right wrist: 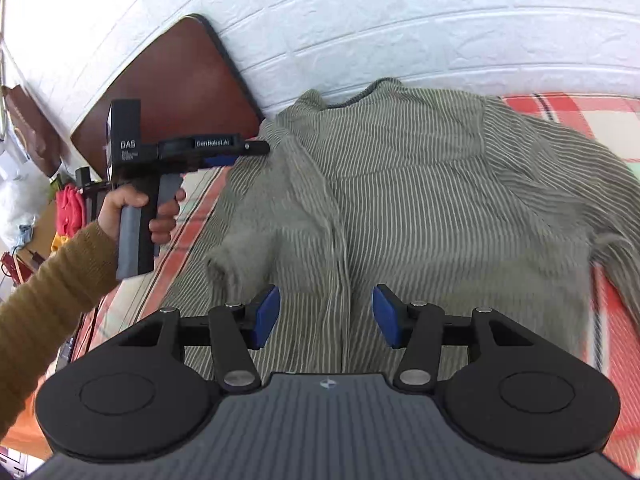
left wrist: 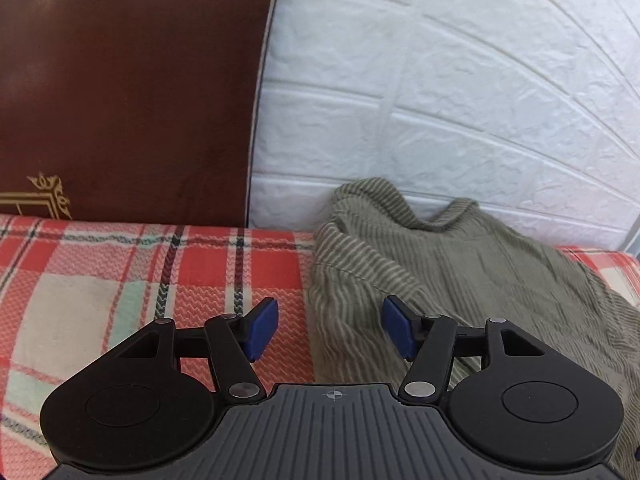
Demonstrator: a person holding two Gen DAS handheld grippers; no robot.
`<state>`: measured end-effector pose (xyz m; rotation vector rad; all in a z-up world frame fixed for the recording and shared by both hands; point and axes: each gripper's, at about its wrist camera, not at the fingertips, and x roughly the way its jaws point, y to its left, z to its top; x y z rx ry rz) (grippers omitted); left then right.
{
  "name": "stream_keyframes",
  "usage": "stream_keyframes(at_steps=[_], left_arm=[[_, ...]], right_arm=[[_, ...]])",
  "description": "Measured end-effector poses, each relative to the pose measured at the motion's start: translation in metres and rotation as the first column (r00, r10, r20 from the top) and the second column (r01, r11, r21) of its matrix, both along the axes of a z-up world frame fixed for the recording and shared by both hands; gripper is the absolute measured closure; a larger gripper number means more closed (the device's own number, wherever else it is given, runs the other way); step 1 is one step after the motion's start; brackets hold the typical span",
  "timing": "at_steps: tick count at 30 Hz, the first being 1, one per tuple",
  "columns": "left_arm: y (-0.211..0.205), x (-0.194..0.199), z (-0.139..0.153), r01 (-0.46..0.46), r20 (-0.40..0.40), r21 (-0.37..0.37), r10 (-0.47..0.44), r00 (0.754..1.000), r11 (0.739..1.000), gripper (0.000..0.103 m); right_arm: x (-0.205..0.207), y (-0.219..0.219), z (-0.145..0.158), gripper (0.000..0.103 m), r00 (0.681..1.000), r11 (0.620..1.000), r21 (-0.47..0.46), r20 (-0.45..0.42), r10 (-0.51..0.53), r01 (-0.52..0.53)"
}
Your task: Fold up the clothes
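Note:
An olive-green sweater with thin pale stripes [right wrist: 420,200] lies spread on a red plaid blanket [right wrist: 560,108], its collar toward the wall. Its left sleeve [right wrist: 248,236] is folded inward over the body. My right gripper [right wrist: 326,316] hovers open over the sweater's lower middle, and nothing sits between its blue pads [right wrist: 267,316]. A hand in a mustard sleeve holds my left gripper [right wrist: 248,152] at the sweater's left shoulder. In the left wrist view the left gripper [left wrist: 330,326] stands open above the sweater [left wrist: 460,272] edge and the blanket [left wrist: 120,280], holding nothing.
A white brick-pattern wall [left wrist: 440,80] rises right behind the sweater. A brown headboard [left wrist: 120,80] stands at the bed's left end. Beyond the bed's left edge are a red cloth [right wrist: 68,208] and other clutter.

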<state>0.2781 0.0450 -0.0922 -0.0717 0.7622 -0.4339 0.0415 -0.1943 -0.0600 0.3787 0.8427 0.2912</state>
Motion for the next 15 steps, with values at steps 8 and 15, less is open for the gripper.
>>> stream_keyframes(at_steps=[8, 15], left_arm=[[0.015, 0.015, -0.005, 0.038, -0.08, -0.217, -0.057, 0.995, 0.975, 0.065], [0.0, 0.03, -0.004, 0.01, -0.059, -0.165, -0.02, 0.998, 0.986, 0.102]], right_arm=[[0.02, -0.002, -0.017, 0.043, 0.999, 0.998, 0.067, -0.034, -0.008, 0.01], [0.02, -0.005, -0.023, 0.043, 0.998, 0.995, 0.092, -0.053, -0.018, 0.023]])
